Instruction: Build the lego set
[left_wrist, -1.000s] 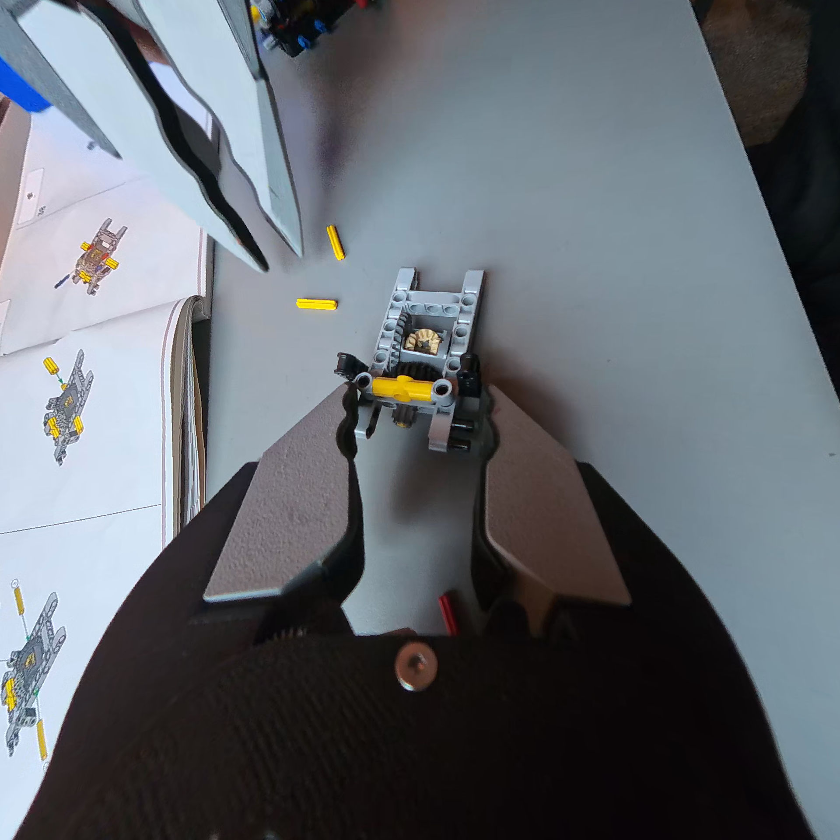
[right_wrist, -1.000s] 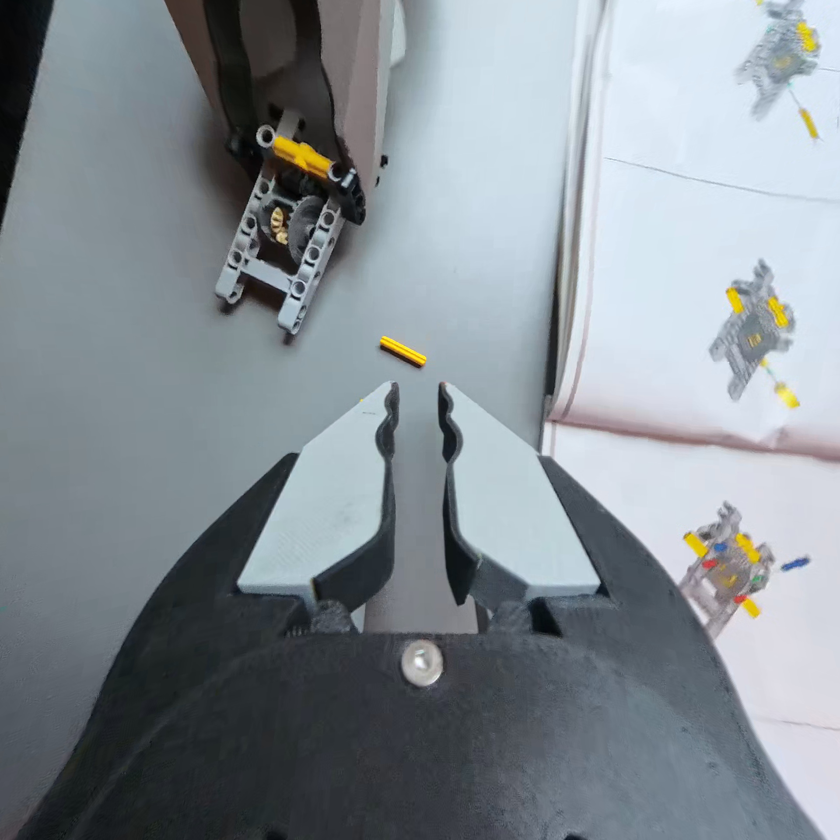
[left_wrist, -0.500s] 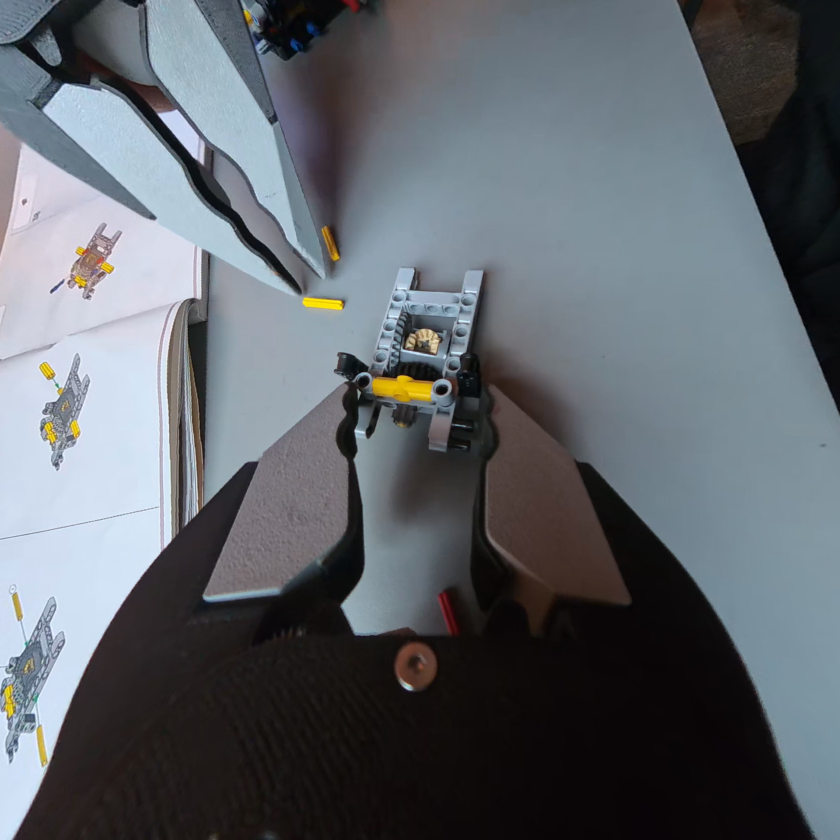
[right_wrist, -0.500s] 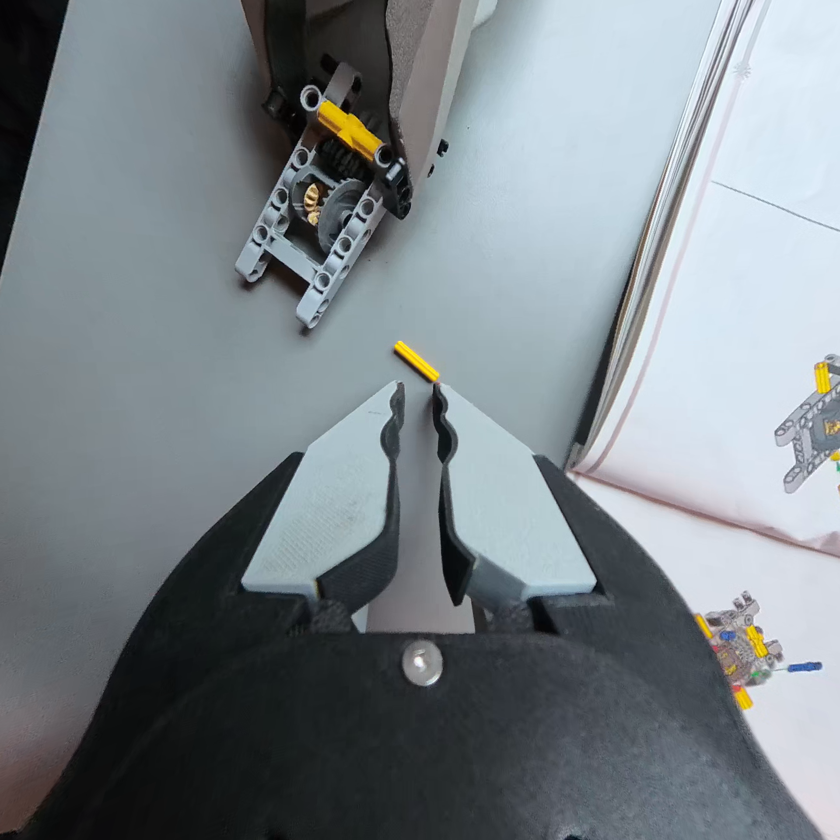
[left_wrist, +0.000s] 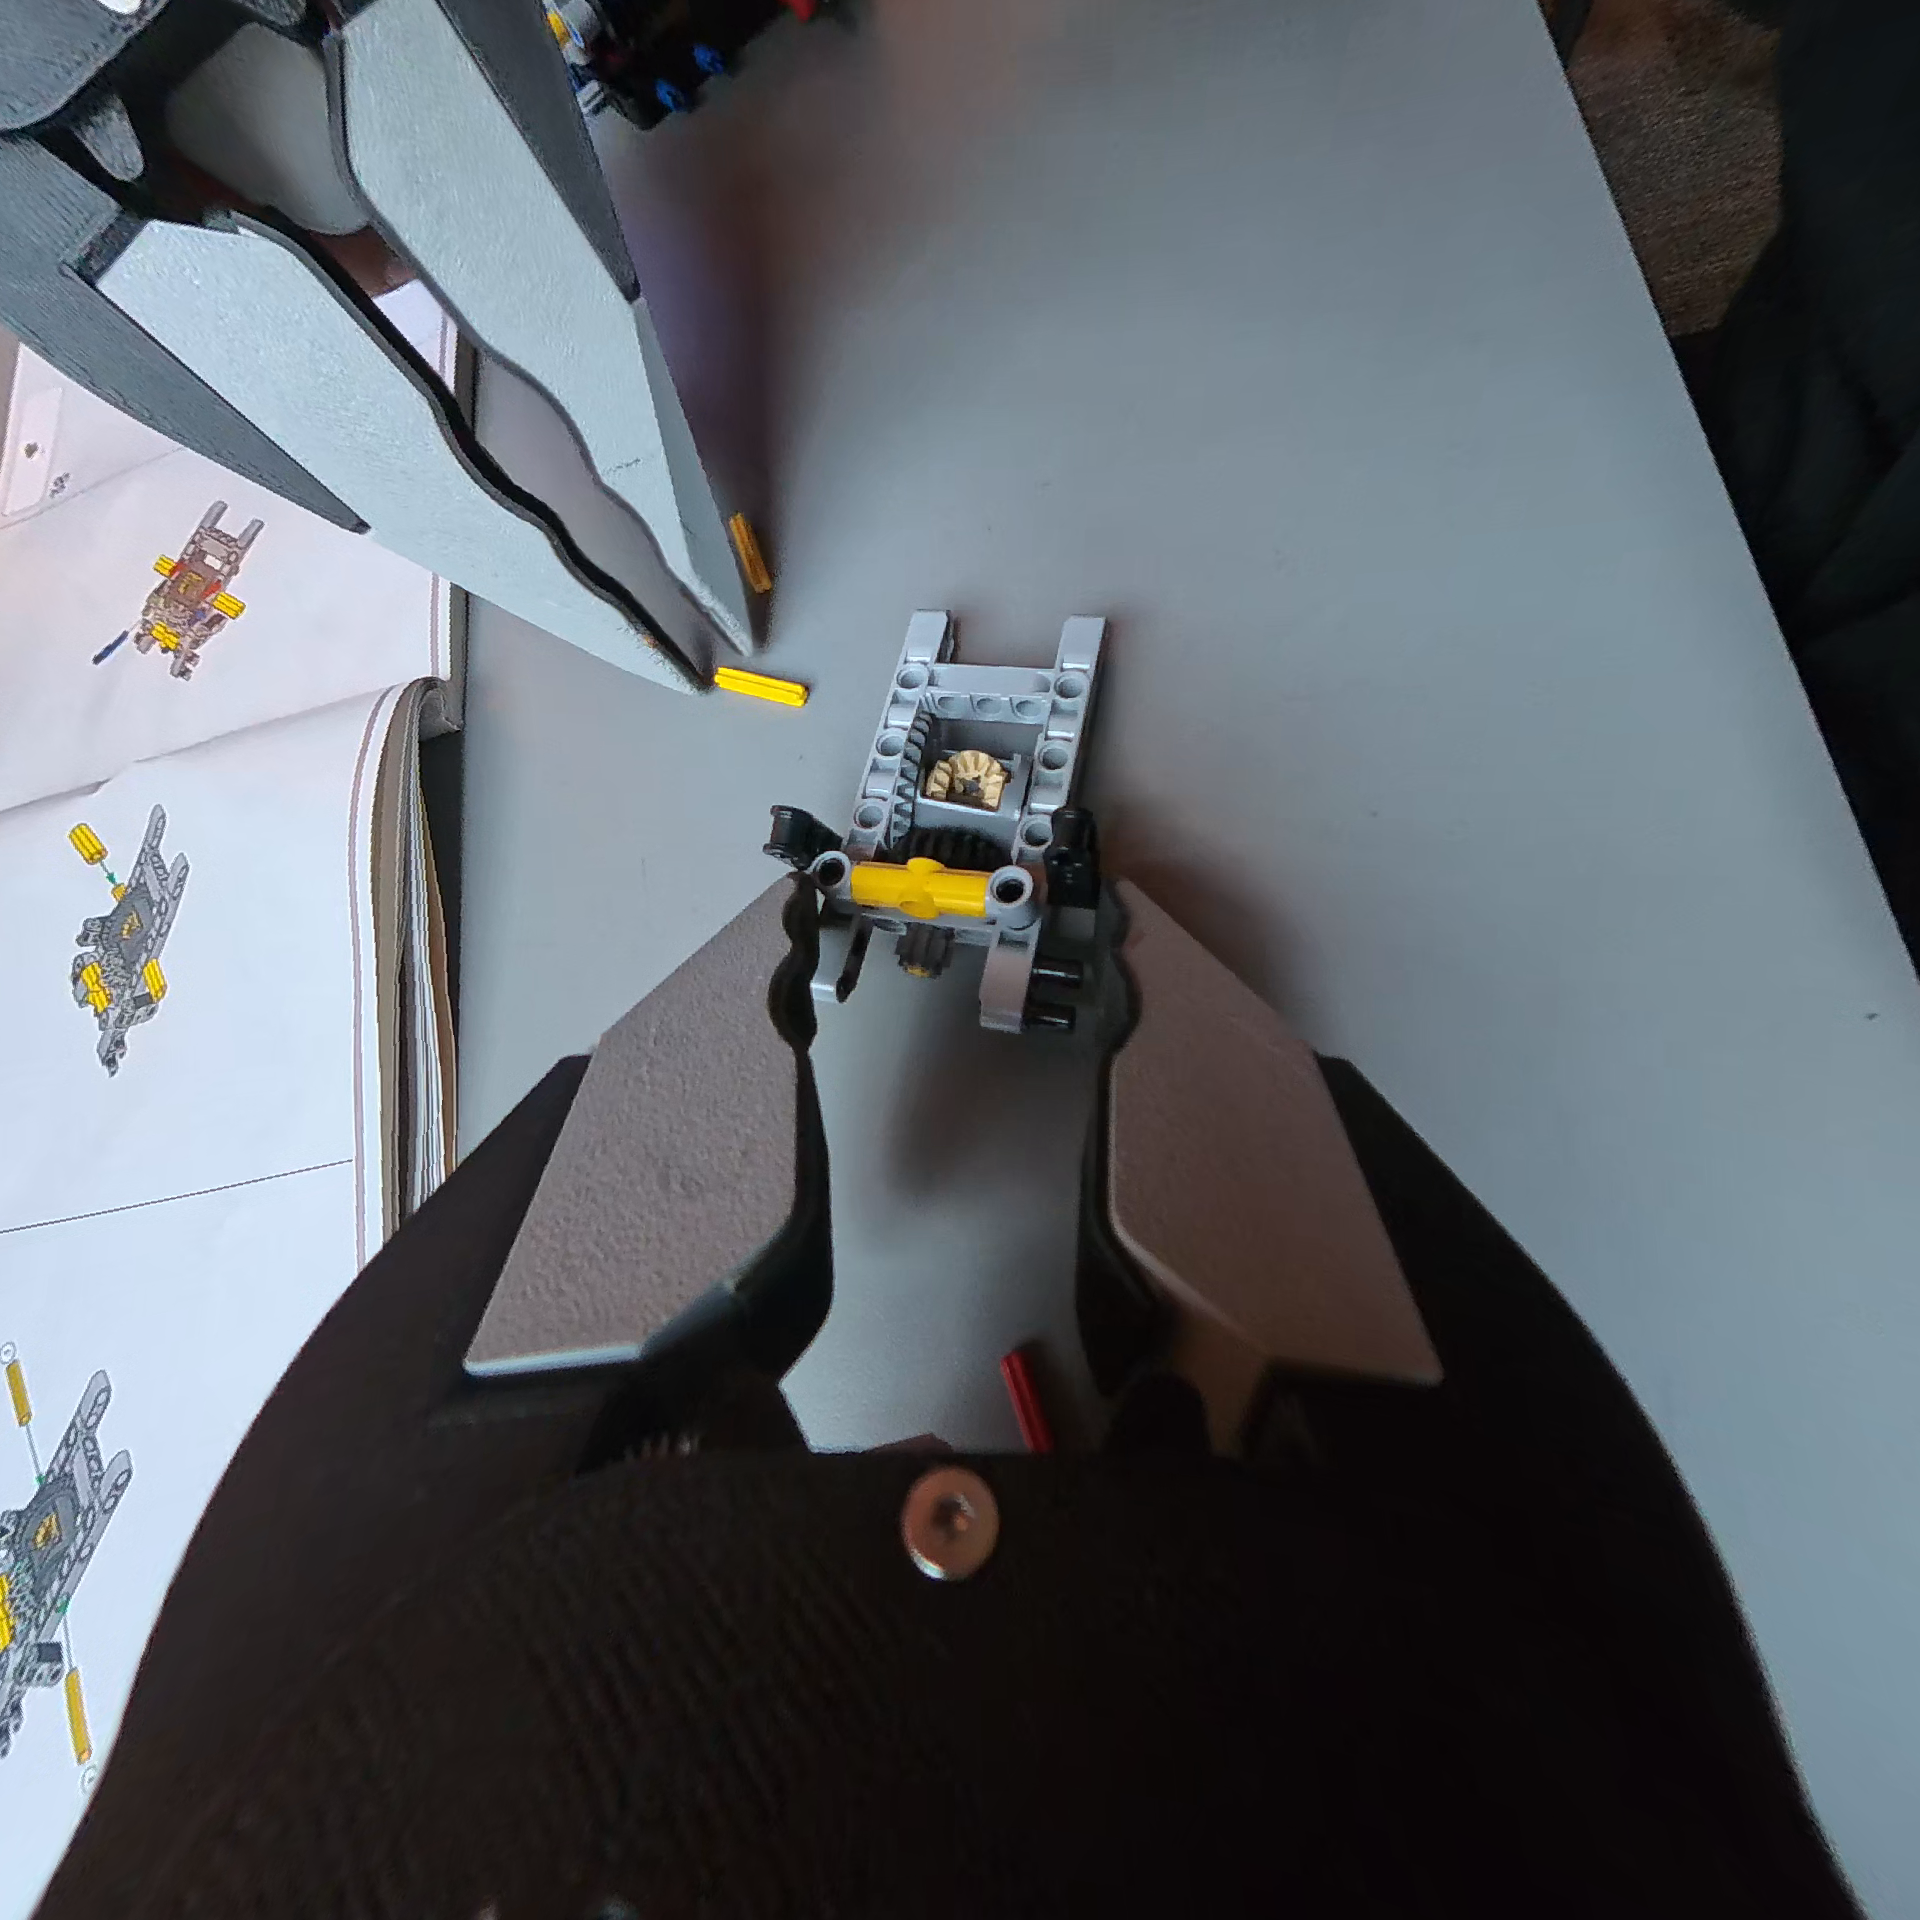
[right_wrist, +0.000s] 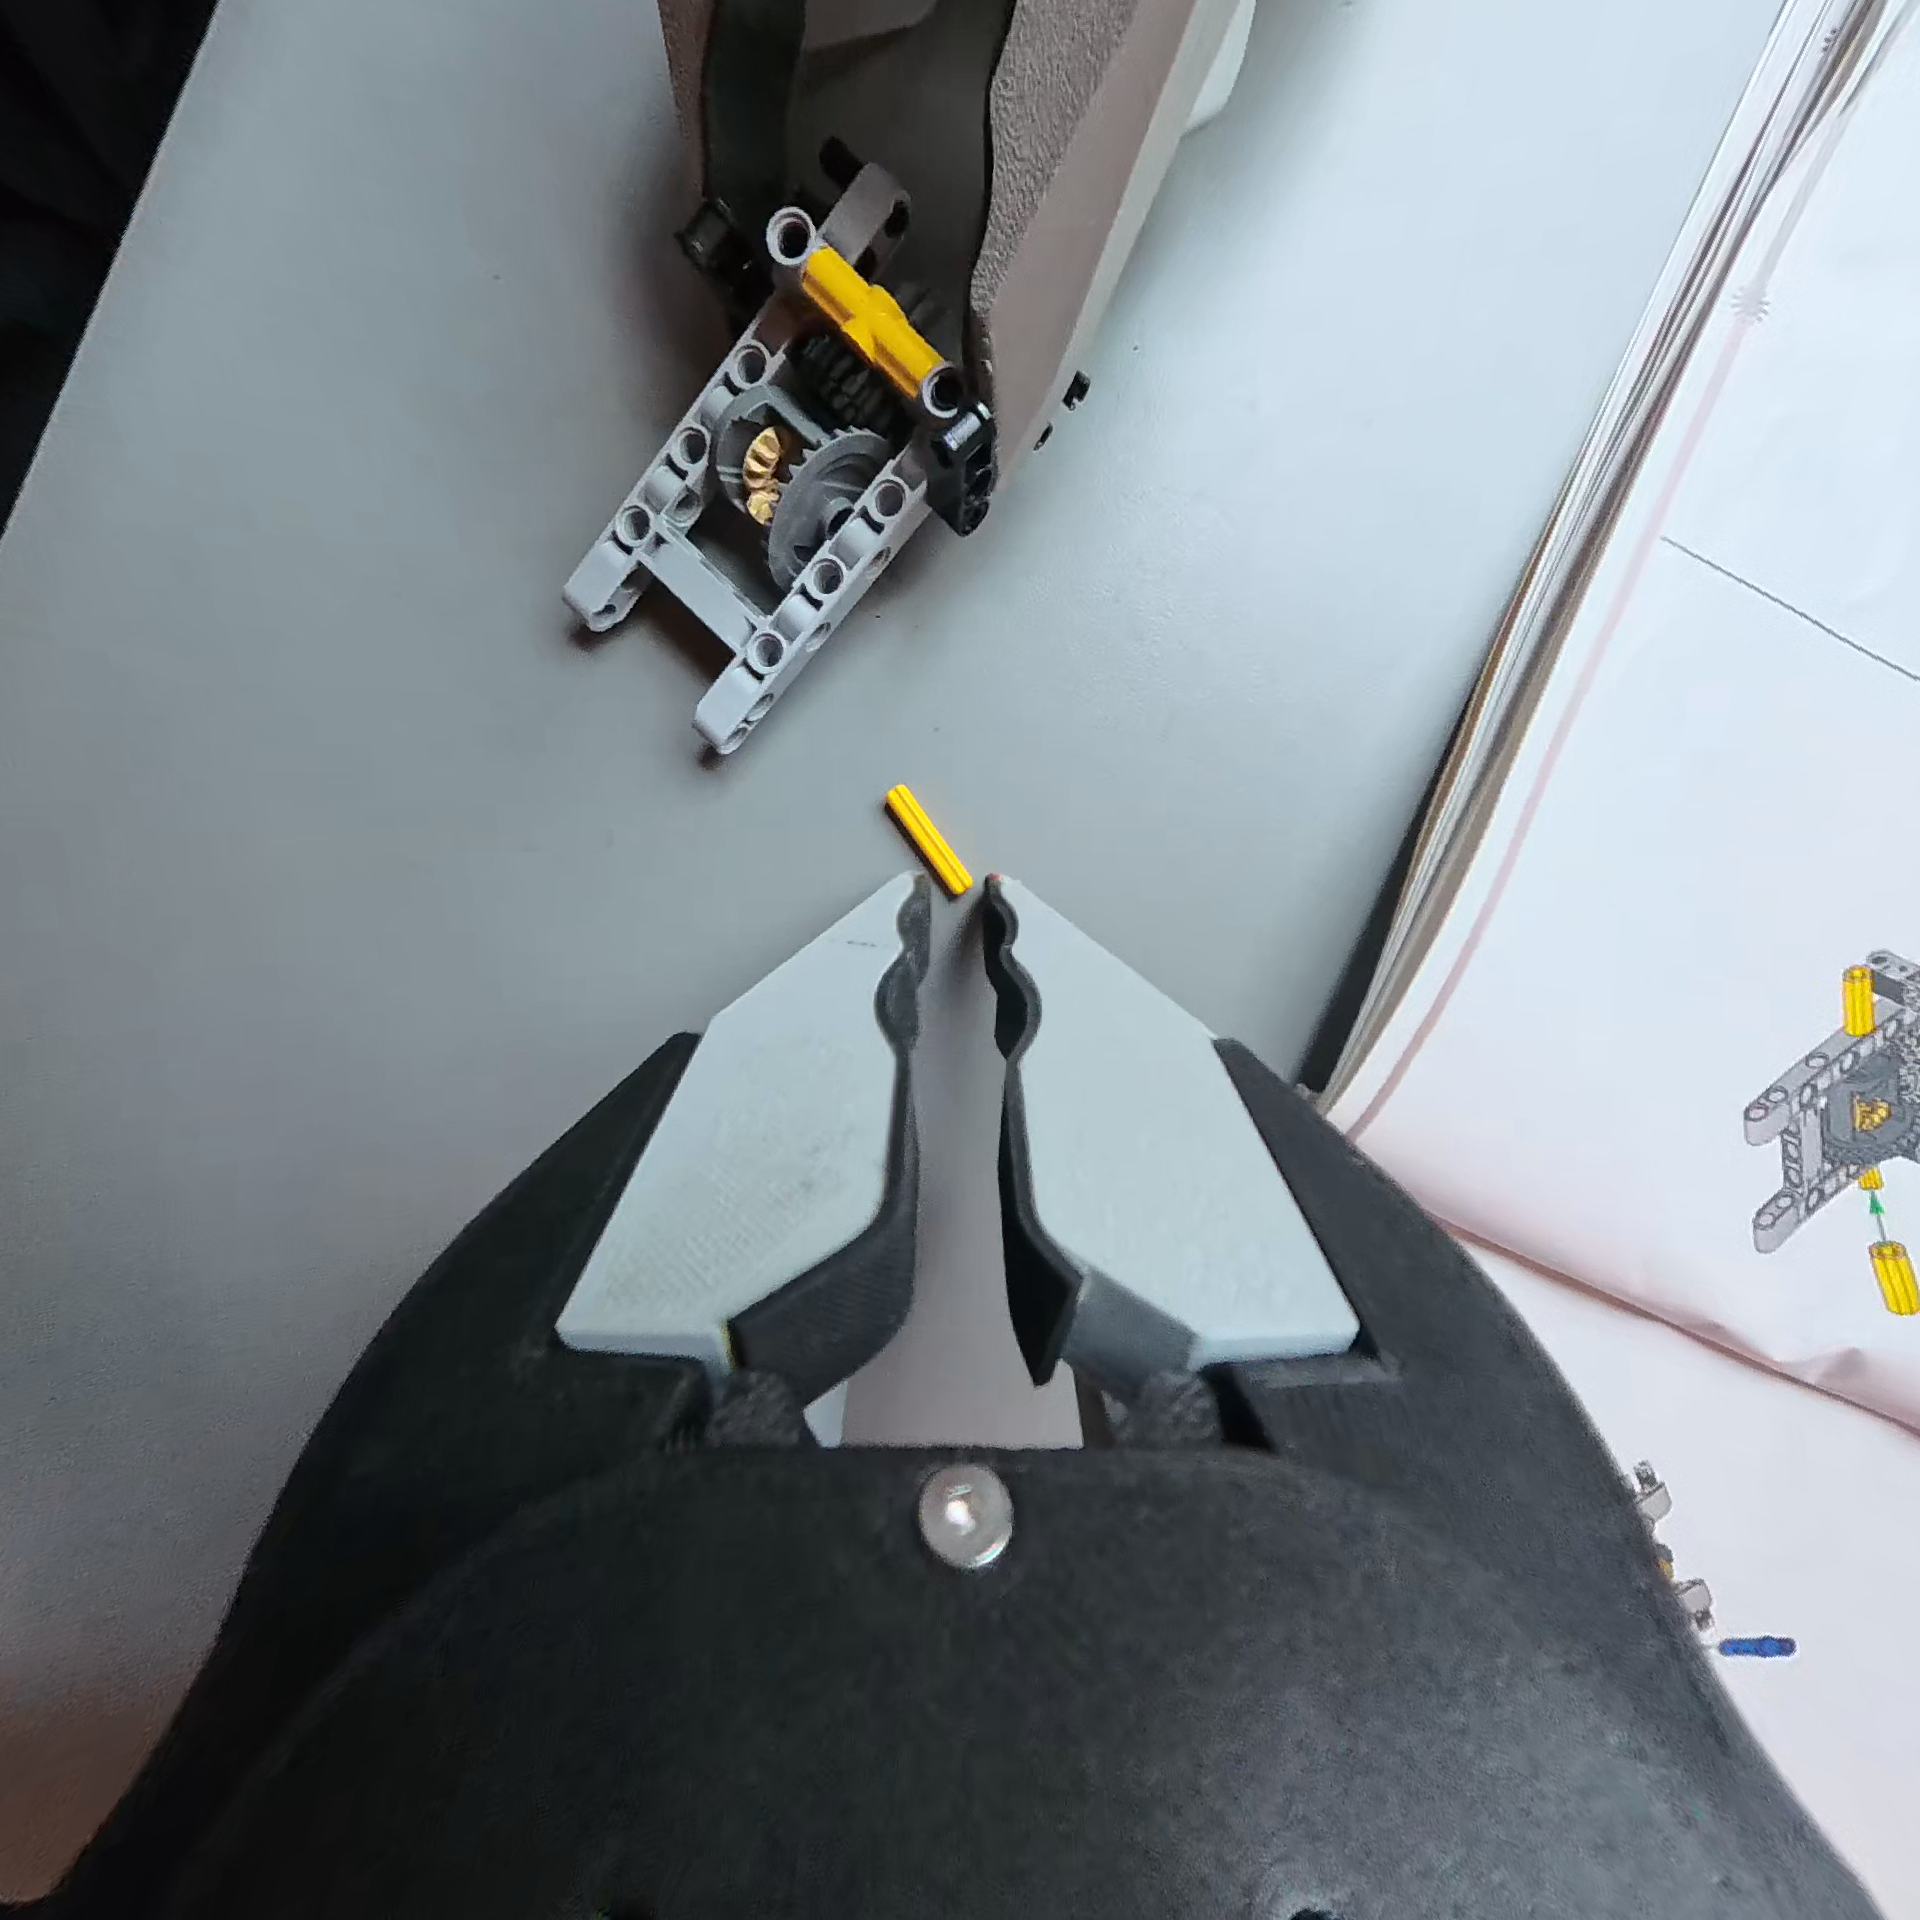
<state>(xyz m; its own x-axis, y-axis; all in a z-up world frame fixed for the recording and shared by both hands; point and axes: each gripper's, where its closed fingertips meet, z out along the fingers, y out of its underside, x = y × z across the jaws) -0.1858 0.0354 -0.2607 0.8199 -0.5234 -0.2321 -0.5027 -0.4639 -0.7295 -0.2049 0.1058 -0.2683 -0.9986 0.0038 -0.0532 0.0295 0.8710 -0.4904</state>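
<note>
- Left wrist view: the left gripper (left_wrist: 951, 935) clenched the grey lego frame (left_wrist: 977, 769) mid-table, as before. The right gripper (left_wrist: 727, 655) had dropped to a yellow rod (left_wrist: 761, 687). Two yellow rods showed (second (left_wrist: 750, 553) half hidden), one red pin (left_wrist: 1023, 1397).
- Right wrist view: the right gripper (right_wrist: 956, 888), slightly parted and empty, had closed in on the rod (right_wrist: 930, 840), likely the next pick; one booklet (right_wrist: 1714, 727) at the table's edge.

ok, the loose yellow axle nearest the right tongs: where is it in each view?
Left wrist view: yellow axle upper centre-left, at the incoming tongs' tips.
Right wrist view: yellow axle centre, just ahead of the right tongs.
Shared landmark: grey gear frame.
</note>
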